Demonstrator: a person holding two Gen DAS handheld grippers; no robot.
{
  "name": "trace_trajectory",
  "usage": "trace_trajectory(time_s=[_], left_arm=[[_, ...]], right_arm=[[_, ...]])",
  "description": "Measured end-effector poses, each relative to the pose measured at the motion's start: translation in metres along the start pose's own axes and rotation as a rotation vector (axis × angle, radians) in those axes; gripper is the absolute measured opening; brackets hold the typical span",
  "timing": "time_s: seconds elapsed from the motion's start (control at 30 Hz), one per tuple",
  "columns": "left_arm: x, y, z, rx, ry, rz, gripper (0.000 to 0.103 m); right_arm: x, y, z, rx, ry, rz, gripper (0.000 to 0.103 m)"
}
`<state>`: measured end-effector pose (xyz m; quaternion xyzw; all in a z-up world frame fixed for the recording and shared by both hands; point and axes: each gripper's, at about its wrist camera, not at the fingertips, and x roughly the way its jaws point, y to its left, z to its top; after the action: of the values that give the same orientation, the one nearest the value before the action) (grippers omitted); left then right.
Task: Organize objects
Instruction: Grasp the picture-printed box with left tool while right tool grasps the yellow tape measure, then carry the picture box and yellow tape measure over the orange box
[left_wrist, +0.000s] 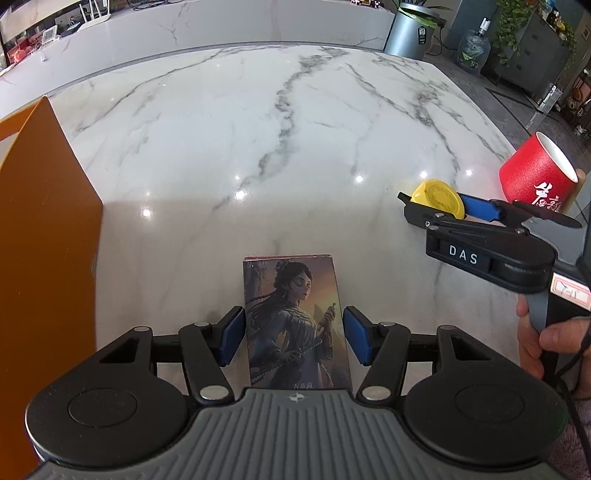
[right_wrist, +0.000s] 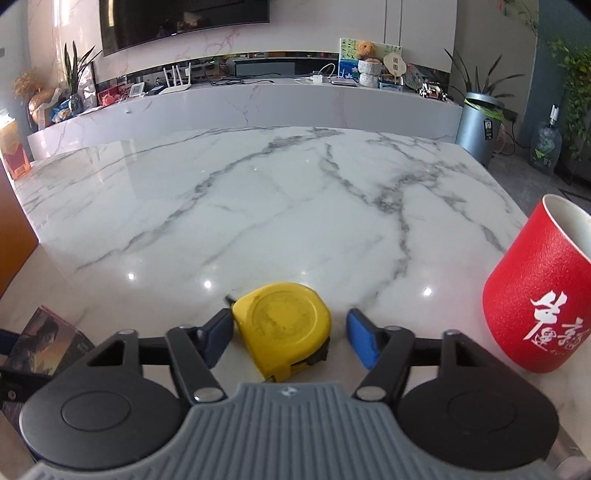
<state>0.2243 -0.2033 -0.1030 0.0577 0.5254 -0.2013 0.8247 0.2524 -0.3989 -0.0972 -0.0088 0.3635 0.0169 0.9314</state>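
Card box (left_wrist: 295, 325) and yellow tape measure (right_wrist: 284, 328) are lying on the desk (left_wrist: 258, 147), each between a spread claw, left claw (left_wrist: 294, 338) and right claw (right_wrist: 291, 339), so we are centring the pads before closing.

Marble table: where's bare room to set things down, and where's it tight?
Free: the broad middle and far half of the marble table, between the orange panel and the red cup. Crowded: the near edge, where the left gripper straddles the picture box and the right gripper straddles the yellow tape measure beside the cup.
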Motion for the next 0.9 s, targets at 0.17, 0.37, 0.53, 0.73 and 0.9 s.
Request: trace_trajectory(time_s=[0.17,0.37,0.53,0.73,0.9], left_arm=[[-0.001,0.0,-0.002,0.006,-0.002,0.003,0.068],[-0.004,0.006,-0.007,0.025,-0.025,-0.028,0.067],[-0.019,0.013,-0.02,-0.006,-0.047,-0.055,0.066],[-0.066,0.02,-0.03,-0.014,-0.124,-0.103,0.066],[-0.117,0.032,-0.039,-0.018,-0.208,-0.143,0.066]], right_arm=[[-0.011,0.013,-0.004,0.023,0.043,-0.034,0.058],[-0.026,0.026,-0.011,0.04,0.075,-0.019,0.058],[-0.052,0.034,-0.011,0.063,0.054,0.0,0.058],[-0.093,0.049,-0.011,0.07,0.019,0.052,0.058],[-0.136,0.069,-0.004,0.047,-0.038,0.098,0.058]])
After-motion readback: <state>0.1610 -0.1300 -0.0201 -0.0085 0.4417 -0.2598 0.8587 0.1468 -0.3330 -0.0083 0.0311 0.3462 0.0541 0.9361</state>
